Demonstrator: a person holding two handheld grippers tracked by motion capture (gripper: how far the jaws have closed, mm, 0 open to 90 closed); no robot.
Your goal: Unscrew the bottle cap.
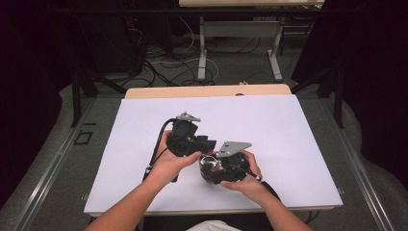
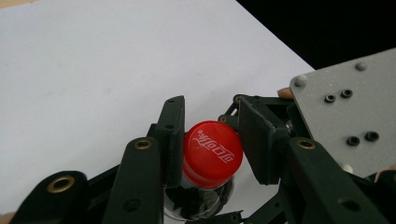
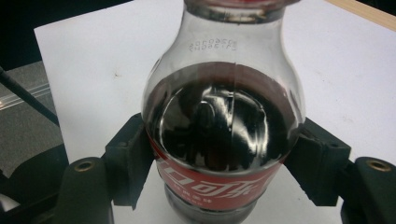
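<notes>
Red plastic marked the middle of the left gripper view: the cap (image 2: 213,154) of a cola bottle (image 3: 223,130) sat between the two black jaws of the left gripper (image 2: 212,140), one pad pressed against its left side and the other closed in on its right, so that gripper was clamped on the cap. Dark drink showed through the clear neck just under the cap, low in that frame. In the right gripper view the bottle rose through the centre of the frame, its clear shoulder at the top, the dark drink below, and a red label (image 3: 212,186) across the lower part; the jaws of the right gripper (image 3: 219,163) pressed on the body from the left and right at label height, clenched on the bottle. In the high view both grippers met just below the centre of the frame, over a white sheet (image 1: 269,125) that covered the table (image 1: 207,91). The left hand (image 1: 169,163) held its gripper from the lower left, and the right hand (image 1: 248,175) held the other from the lower right, with the grey plate (image 1: 233,148) on top of it. The bottle showed there as a small dark and red shape between the two grippers, at the lower centre of the sheet.
</notes>
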